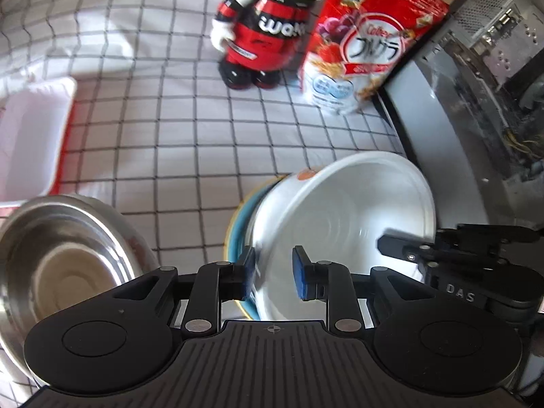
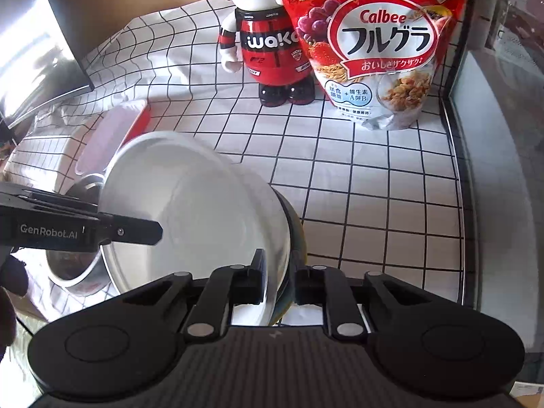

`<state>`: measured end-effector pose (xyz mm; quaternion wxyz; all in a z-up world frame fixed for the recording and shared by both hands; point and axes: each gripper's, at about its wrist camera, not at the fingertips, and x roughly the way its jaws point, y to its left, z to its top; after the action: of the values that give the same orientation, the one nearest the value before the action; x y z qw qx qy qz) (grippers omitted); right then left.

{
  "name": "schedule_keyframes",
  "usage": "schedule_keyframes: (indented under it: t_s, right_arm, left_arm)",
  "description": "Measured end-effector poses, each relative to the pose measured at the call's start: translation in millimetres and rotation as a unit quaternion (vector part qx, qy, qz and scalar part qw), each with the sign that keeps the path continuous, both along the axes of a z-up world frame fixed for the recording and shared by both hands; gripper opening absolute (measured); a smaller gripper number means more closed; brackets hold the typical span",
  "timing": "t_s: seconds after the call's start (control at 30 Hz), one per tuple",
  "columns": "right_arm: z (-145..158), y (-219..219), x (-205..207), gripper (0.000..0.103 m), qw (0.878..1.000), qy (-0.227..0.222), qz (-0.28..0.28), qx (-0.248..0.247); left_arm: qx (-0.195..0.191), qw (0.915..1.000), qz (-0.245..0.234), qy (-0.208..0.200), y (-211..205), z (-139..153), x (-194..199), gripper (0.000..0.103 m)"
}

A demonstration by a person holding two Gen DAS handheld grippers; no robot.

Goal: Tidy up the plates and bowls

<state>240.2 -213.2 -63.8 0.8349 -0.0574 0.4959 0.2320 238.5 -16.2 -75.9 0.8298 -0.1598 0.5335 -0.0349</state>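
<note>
A white bowl with an orange mark on its outside leans tilted over a blue plate. My left gripper straddles the bowl's left rim. Its blue pads stand apart, the outer one beside the wall and the inner one clear of it. My right gripper is shut on the opposite rim, with the plate's edge pinched beside the bowl. Each gripper shows in the other's view, the right gripper and the left gripper. A steel bowl sits to the left.
On the checked cloth stand a red and white toy figure and a red cereal bag at the back. A white and red box lies at the left. A grey metal case walls the right side.
</note>
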Motion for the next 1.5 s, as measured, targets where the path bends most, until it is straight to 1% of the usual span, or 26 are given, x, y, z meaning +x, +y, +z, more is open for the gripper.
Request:
schedule_keyframes:
  t_s: [0.13,0.23,0.37,0.53,0.67,0.8,0.93,1.0,1.2,1.33,1.4,1.5]
  right_arm:
    - [-2,-4,0,0.018,1.000,-0.007,-0.008,0.004]
    - [-6,-10,3,0.018,1.000,0.003,-0.020,0.012]
    - [-9,-14,2,0.026,1.000,0.008,-0.026,0.016]
    - [-7,-15,3,0.029,0.999,0.005,-0.039,0.015]
    - [-5,-14,2,0.031,0.999,0.001,-0.043,0.015]
    - [-2,-12,-1,0.039,0.999,-0.006,-0.041,0.014]
    - [-5,-16,0,0.043,0.999,-0.004,-0.044,0.012]
    - [-7,-19,0,0.050,0.999,-0.003,-0.048,0.013]
    - [-10,-22,3,0.051,0.999,-0.004,-0.053,0.011]
    - [-10,-22,9,0.051,0.998,-0.016,-0.057,0.006]
    - [-12,-23,13,0.051,0.998,-0.015,-0.059,0.008]
    - [-15,-23,15,0.051,0.998,-0.015,-0.058,0.006]
  left_arm:
    - [0.007,0.9999,-0.001,-0.014,-4,5,-6,0.026]
    - [0.002,0.9997,-0.003,-0.024,-3,10,-12,0.026]
    - [-0.007,0.9994,-0.005,-0.032,-1,16,-19,0.026]
    - [-0.005,0.9992,-0.006,-0.040,1,21,-21,0.026]
    - [0.007,0.9995,-0.003,-0.030,3,17,-23,0.026]
    - [0.025,0.9995,0.001,-0.016,6,9,-21,0.027]
    - [0.037,0.9993,-0.001,-0.008,6,4,-20,0.027]
    - [0.033,0.9994,0.002,-0.005,7,3,-19,0.027]
    - [0.017,0.9997,0.008,-0.013,9,5,-20,0.028]
    - [0.005,0.9996,0.011,-0.027,10,16,-22,0.029]
    - [0.009,0.9994,0.008,-0.032,8,20,-22,0.029]
    - [0.006,0.9996,0.009,-0.025,6,18,-21,0.030]
